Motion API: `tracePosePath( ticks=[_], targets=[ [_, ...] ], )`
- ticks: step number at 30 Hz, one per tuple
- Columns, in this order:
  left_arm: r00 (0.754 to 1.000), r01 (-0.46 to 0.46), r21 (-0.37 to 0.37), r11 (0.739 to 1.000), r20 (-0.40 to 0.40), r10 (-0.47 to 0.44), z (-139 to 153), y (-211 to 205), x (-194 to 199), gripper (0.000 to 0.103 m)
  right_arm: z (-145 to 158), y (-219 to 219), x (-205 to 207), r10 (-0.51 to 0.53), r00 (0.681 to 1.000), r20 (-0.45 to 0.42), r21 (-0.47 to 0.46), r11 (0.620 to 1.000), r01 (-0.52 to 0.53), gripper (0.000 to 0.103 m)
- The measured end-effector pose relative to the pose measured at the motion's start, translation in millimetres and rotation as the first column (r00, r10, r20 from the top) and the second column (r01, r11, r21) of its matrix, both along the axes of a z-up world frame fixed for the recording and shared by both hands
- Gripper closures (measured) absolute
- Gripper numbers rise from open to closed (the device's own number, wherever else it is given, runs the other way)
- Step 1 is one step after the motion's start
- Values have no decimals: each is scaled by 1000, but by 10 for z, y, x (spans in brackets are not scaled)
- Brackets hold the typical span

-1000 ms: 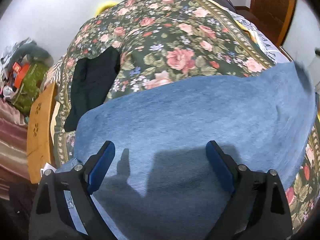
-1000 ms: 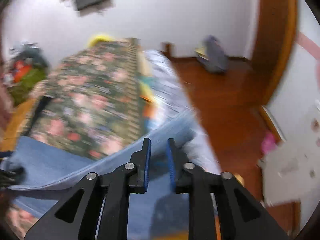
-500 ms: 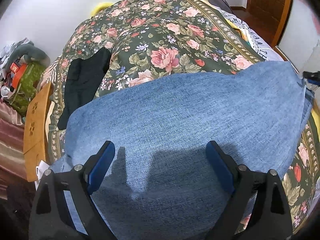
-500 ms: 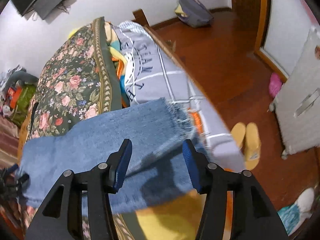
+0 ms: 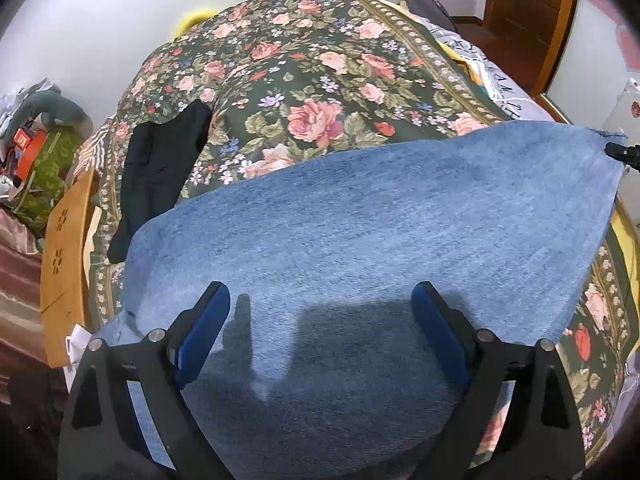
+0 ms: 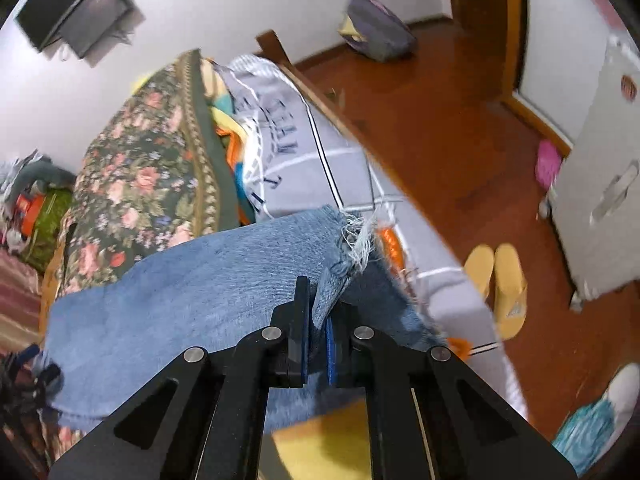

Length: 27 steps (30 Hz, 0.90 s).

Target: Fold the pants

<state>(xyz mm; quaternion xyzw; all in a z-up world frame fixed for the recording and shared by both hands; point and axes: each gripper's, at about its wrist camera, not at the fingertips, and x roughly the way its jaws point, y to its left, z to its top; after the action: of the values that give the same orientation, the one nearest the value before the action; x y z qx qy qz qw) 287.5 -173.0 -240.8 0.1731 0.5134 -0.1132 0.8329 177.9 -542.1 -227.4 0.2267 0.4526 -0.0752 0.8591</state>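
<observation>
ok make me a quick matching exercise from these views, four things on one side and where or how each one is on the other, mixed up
Things:
1. jeans
2. black garment
3. yellow slippers
4. left gripper

Places or states:
A. on the wooden floor beside the bed
B. open, fingers spread above the denim
C. lying on the floral bedspread near its left edge
D. frayed hem pinched in the right gripper

Pairs: 1-D, 2-C, 3-A, 4-B
</observation>
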Motion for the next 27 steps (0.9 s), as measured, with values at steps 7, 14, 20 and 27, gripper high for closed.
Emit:
tracePosePath(
  ticks=[7,14,20,27],
  targets=[
    [1000,-14,-31,999,8,15,-3,45,-62,10,-490,200,16,31,991,-127,-151,987,-51,96],
    [987,-90,-98,991,124,102,315,513,-138,10,-85,349,37,19,991,-135,-287,956,-58,67],
    [945,-177,-145,974,251,209,676,1174,-243,10,599,823,86,108,993,45,-288,954,-90,48],
    [876,-324,-176,929,315,365,947,2301,-331,3,1167,1869,401,327,925,194,-295,919,-263,40]
  ],
)
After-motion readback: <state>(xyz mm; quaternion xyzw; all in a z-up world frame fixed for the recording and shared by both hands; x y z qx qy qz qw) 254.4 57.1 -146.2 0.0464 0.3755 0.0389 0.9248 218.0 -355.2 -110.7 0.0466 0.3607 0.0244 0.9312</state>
